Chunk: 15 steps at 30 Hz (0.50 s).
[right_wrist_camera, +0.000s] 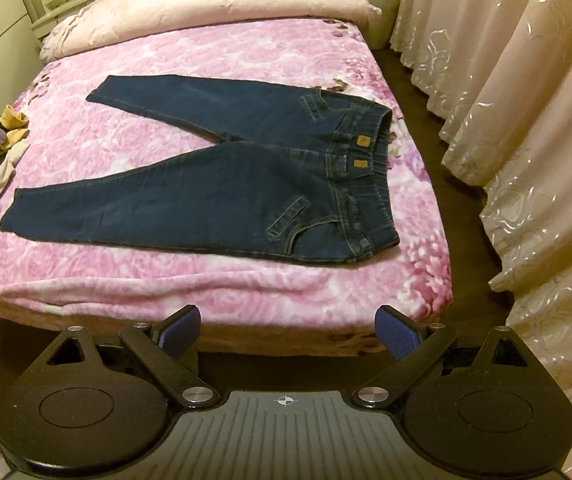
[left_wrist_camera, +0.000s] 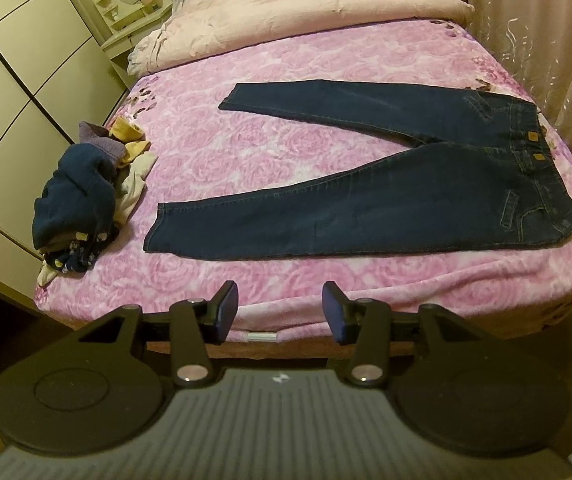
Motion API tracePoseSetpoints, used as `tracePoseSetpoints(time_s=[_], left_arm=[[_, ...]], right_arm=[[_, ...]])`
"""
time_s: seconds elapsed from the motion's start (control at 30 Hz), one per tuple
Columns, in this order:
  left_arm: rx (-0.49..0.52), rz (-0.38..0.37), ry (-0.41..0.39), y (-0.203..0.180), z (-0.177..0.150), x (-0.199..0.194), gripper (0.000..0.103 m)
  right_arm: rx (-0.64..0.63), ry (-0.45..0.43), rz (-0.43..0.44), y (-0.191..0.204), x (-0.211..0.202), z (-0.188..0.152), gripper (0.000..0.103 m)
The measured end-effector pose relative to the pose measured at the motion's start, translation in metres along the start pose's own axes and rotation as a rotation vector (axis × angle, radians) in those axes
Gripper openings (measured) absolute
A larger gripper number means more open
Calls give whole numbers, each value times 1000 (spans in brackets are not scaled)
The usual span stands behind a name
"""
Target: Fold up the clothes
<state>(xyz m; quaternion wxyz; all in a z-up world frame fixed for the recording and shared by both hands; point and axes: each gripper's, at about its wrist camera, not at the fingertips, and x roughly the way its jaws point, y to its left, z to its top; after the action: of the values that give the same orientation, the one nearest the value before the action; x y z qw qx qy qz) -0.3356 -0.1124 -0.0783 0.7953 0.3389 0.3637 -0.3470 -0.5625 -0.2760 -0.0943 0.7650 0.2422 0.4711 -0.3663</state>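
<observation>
Jeans [left_wrist_camera: 365, 184] lie spread on the bed beyond both empty, parted tongs [left_wrist_camera: 280, 312] [right_wrist_camera: 287, 334].

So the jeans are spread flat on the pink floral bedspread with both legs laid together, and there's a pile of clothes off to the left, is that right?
Not quite. The jeans do lie flat on the pink floral bedspread, with the pile of clothes to their left, but the legs are spread apart in a V, not laid together. The left wrist view shows it.
</observation>
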Motion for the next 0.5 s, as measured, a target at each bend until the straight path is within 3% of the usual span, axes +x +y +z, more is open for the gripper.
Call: tracePoseSetpoints(time_s=[0.5], left_arm=[[-9,0,17,-5,4,6,42]], right_arm=[[-8,12,13,-1,11,6,96]])
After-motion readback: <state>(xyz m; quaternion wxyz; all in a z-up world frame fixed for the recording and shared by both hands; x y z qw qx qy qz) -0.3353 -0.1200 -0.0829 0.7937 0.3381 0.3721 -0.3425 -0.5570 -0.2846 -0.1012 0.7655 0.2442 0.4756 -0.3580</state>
